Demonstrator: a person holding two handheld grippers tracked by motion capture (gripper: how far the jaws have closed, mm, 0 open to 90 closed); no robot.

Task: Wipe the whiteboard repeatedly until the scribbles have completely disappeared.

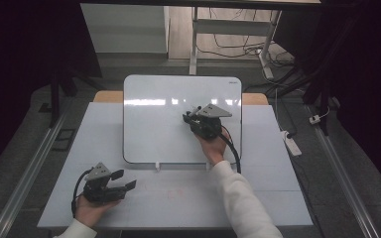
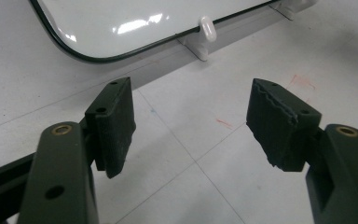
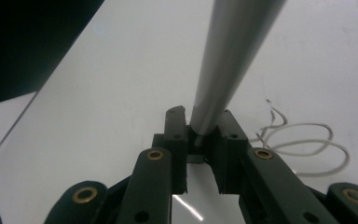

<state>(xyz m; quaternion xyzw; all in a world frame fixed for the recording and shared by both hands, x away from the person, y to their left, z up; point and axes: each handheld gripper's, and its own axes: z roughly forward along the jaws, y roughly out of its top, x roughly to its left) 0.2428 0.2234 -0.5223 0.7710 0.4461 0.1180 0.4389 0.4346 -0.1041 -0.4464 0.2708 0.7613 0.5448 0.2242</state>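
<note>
A: What appears at left?
B: The left gripper [image 1: 124,180], jaws wide apart and empty, resting low on the pale grey tabletop [image 1: 278,193] near its front edge.

A: And to the right?
B: The right gripper [image 1: 192,117], jaws clamped on a slim grey marker pen [image 3: 228,56], held over the glossy white rounded-corner whiteboard [image 1: 154,134] at the table's centre.

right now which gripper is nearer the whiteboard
Right. The right gripper is over the whiteboard, shut on a pen. The left gripper rests on the table in front of it.
</note>
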